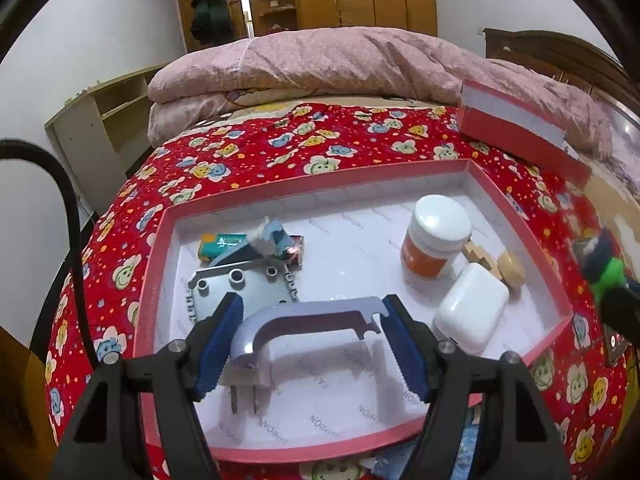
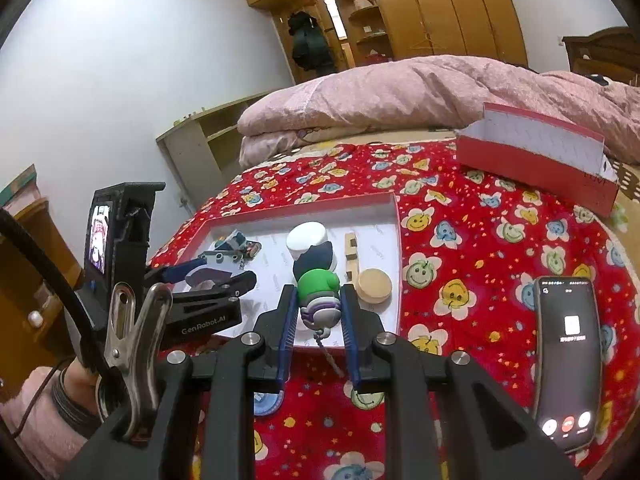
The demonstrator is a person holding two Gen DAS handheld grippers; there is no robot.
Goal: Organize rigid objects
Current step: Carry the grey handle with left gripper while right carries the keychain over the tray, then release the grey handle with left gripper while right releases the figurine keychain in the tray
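A shallow pink-rimmed box lid (image 1: 152, 280) lies on the red flowered bedspread and holds several objects. My left gripper (image 1: 310, 344) is open, its blue pads either side of a grey curved plug piece (image 1: 304, 320) with two metal prongs that rests in the lid. Near it lie a grey studded plate (image 1: 236, 288), a white case (image 1: 472, 308) and an orange jar with a white cap (image 1: 434, 236). My right gripper (image 2: 318, 320) is shut on a green and white toy figure (image 2: 320, 292), held over the lid's (image 2: 394, 240) near right part.
A round wooden disc (image 2: 374, 284) and a wooden block (image 2: 351, 256) lie at the lid's right side. A phone (image 2: 568, 360) lies on the bedspread to the right. The pink box bottom (image 2: 536, 160) stands at the back right. A folded pink quilt (image 1: 320, 64) lies behind.
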